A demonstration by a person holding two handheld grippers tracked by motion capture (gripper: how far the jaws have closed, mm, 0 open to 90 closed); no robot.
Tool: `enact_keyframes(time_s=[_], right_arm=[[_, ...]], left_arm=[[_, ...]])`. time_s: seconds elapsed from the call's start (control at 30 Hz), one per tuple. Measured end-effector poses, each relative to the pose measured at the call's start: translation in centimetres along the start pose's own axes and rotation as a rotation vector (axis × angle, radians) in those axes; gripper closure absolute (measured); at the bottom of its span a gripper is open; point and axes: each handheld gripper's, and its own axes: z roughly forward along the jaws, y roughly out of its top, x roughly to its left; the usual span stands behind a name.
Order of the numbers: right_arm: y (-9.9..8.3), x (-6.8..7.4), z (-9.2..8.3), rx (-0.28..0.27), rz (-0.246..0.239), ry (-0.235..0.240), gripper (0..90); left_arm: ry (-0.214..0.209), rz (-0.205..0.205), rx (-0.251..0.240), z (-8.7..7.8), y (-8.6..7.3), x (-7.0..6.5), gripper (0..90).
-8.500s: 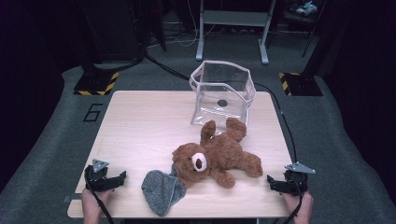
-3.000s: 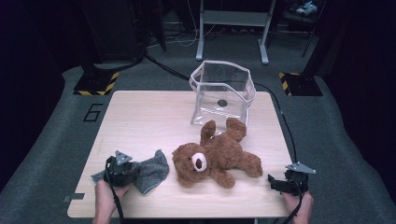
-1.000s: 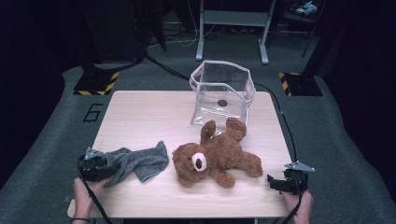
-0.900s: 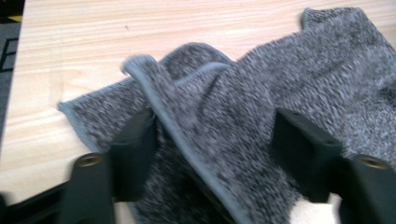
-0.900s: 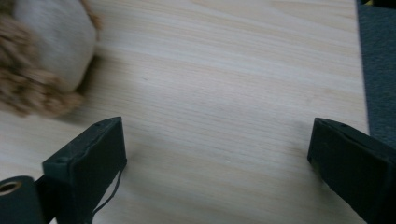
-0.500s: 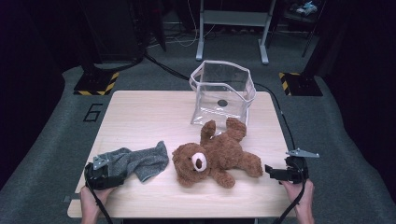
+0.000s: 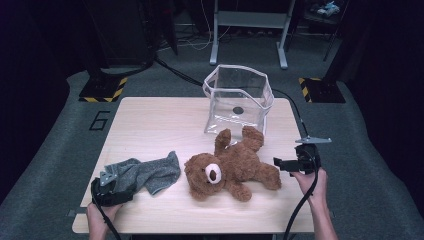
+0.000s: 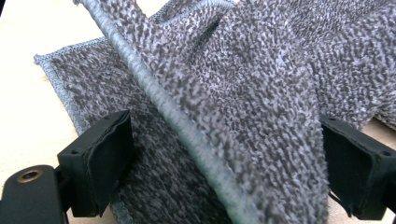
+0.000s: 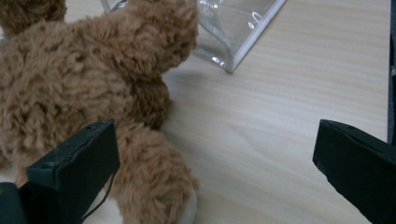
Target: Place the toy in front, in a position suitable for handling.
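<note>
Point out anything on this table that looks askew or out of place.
The grey cloth lies rumpled, one hemmed fold standing up between the open left tongs. The teddy bear sprawls on its back. The clear bag stands upright but skewed to the table edge.

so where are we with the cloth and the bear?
Done: the grey cloth lies spread flat on the table, left of the teddy bear. In hand: the left gripper has just been opening, cloth between its jaws but not clamped; the right gripper is open, near the bear's leg. Left: the bear is not gripped, and the clear bin holds neither item.
</note>
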Motion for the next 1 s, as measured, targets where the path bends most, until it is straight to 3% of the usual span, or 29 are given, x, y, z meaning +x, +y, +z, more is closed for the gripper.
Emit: enact_keyframes(time_s=[0.27,0.53,0.7,1.0], right_arm=[[3.0,0.3,0.6,-0.015,0.005,0.036,0.3],[7.2,0.5,1.3,-0.005,-0.006,0.062,0.1],[8.7,0.7,1.6,0.012,0.0,0.073,0.3],[11.4,0.5,2.4,-0.008,0.011,0.059,6.4]], left_arm=[[-0.001,-0.004,0.001,0.0,0.0,0.0,10.3],[-0.002,-0.002,0.008,0.0,0.0,0.0,10.4],[-0.002,-0.002,0.008,0.0,0.0,0.0,10.4],[0.001,-0.004,0.0,0.0,0.0,-0.1,10.4]])
